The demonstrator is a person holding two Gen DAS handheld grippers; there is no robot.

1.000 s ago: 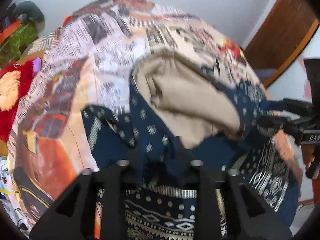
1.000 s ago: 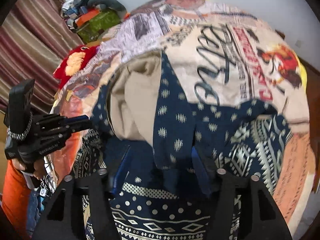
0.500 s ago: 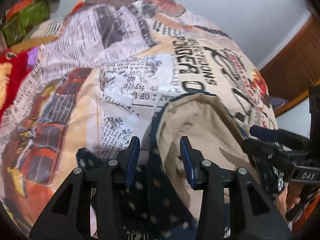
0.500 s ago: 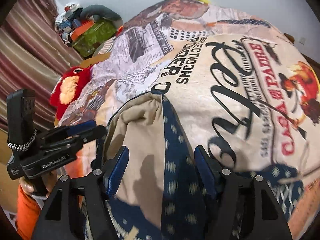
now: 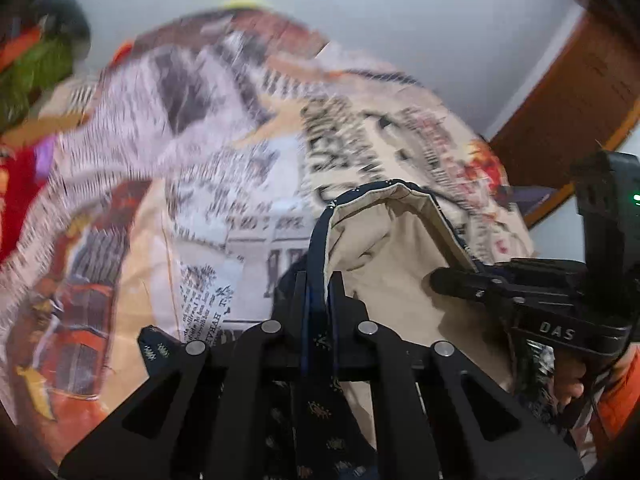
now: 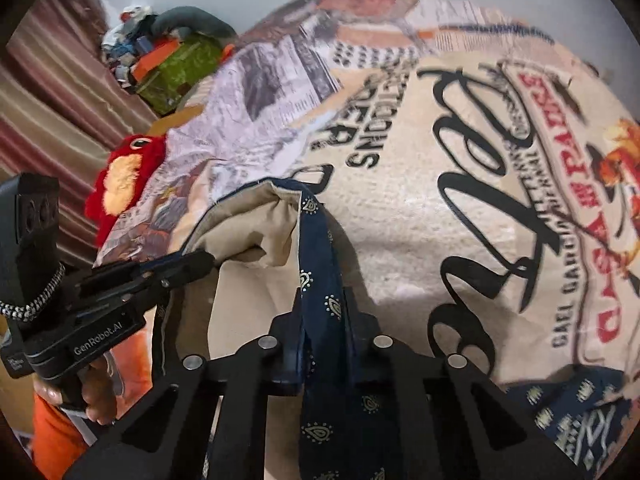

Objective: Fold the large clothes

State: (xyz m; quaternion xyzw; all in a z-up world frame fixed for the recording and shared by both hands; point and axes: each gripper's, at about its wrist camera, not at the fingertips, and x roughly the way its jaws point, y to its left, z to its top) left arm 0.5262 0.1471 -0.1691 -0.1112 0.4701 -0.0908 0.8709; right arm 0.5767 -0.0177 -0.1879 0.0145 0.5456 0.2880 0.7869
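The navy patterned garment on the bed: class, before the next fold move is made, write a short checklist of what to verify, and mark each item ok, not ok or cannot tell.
1. Left gripper pinches the edge of the navy garment; its jaws have just closed on it: ok.
2. Right gripper pinches the other navy edge; its jaws have just closed too: ok.
3. Both grips sit on either side of the tan lining: ok.
4. Printed bedspread bare beyond the garment: ok.
5. Red plush toy clear of the garment: ok.
6. Lower part of the garment lies flat: cannot tell, it is out of view.
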